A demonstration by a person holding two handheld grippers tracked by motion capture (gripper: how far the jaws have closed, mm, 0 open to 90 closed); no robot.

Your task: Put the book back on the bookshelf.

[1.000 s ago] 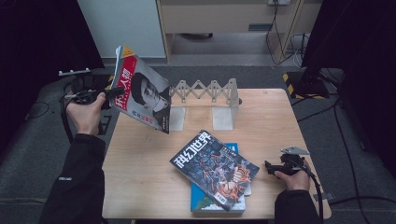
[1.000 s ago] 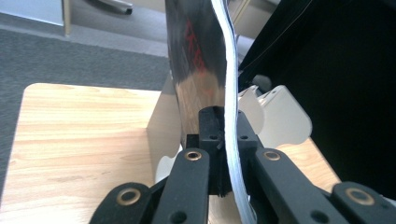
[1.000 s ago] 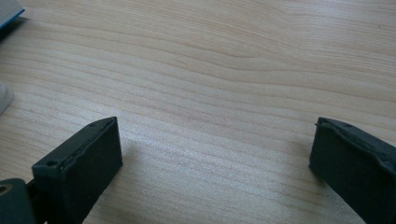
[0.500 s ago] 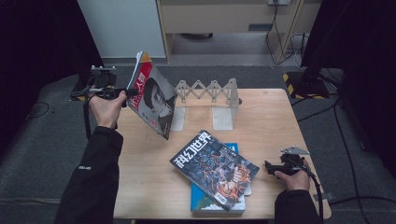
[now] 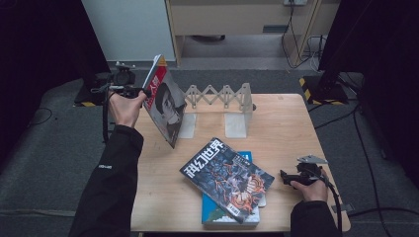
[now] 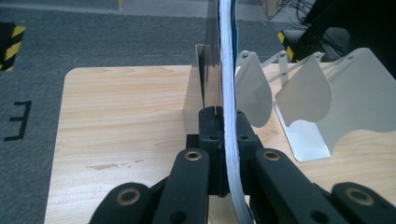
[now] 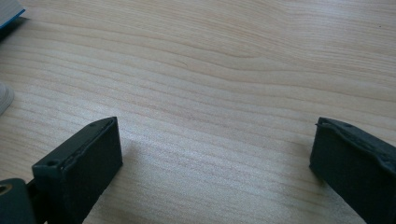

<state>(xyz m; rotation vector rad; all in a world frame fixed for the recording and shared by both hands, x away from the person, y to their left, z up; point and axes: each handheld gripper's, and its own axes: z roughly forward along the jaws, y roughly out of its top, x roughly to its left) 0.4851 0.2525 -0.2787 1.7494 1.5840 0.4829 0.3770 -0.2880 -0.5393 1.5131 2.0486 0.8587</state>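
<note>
While we look from the near edge of the pale wooden desk [image 5: 291, 128] outward, our right tongs [image 5: 285, 176] rest low at its near right corner, jaws wide apart with nothing but bare wood grain between them. Just left of them lie two books: a dark-covered magazine [image 5: 227, 177] set askew on a blue book [image 5: 232, 215]. Farther back stands a white folding book rack [image 5: 222, 101] with upright metal dividers. At the far left corner our left tongs [image 5: 143, 92] are clamped on the edge of a red-spined magazine [image 5: 165, 101], held in the air above the desk, standing on edge, its long axis slanting from upper left down toward the rack. Beyond the desk we see grey carpet, hazard-striped tape and a pale cabinet.
</note>
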